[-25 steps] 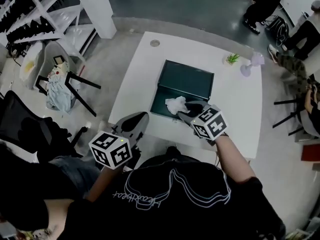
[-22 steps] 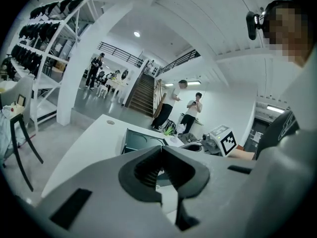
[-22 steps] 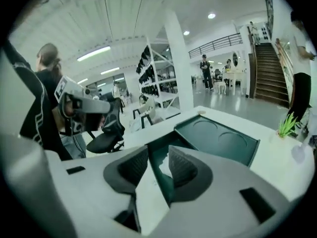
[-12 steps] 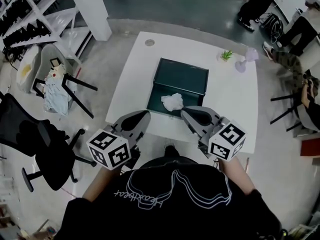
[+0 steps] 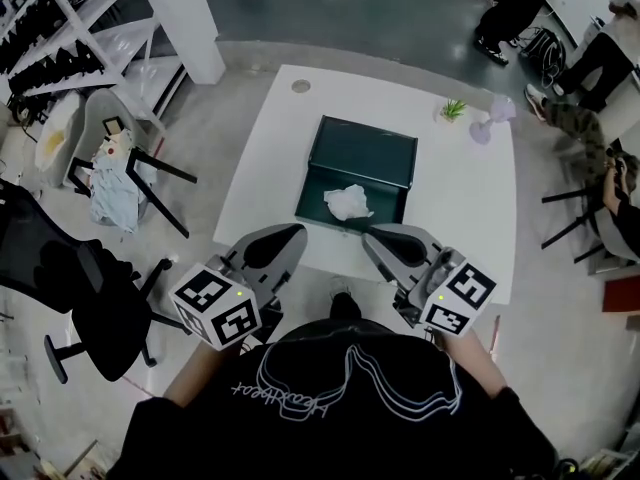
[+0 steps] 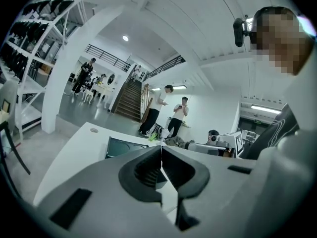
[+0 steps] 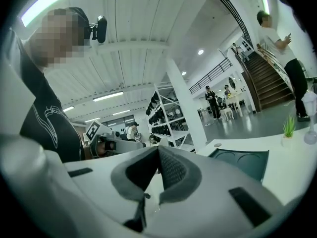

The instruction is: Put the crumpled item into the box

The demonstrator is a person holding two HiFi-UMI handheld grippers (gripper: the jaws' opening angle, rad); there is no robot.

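Observation:
The crumpled white item (image 5: 347, 202) lies inside the near half of the open dark green box (image 5: 365, 148), in the middle of the white table (image 5: 460, 198). Both grippers hover over the table's near edge, short of the box. My left gripper (image 5: 290, 234) is shut and empty; its jaws meet in the left gripper view (image 6: 161, 158), with the box (image 6: 121, 147) ahead. My right gripper (image 5: 377, 236) is also shut on nothing (image 7: 158, 155), and the box (image 7: 242, 163) shows ahead to its right.
A small green plant (image 5: 453, 110) and a pale purple object (image 5: 490, 124) stand at the table's far right. A tipped chair with cloth (image 5: 118, 168) and a black office chair (image 5: 70, 278) are to the left. People (image 5: 590, 78) sit to the right.
My right gripper has drawn back from the crumpled item to the table's near edge and shut empty. The item stays in the box. The left gripper has barely moved.

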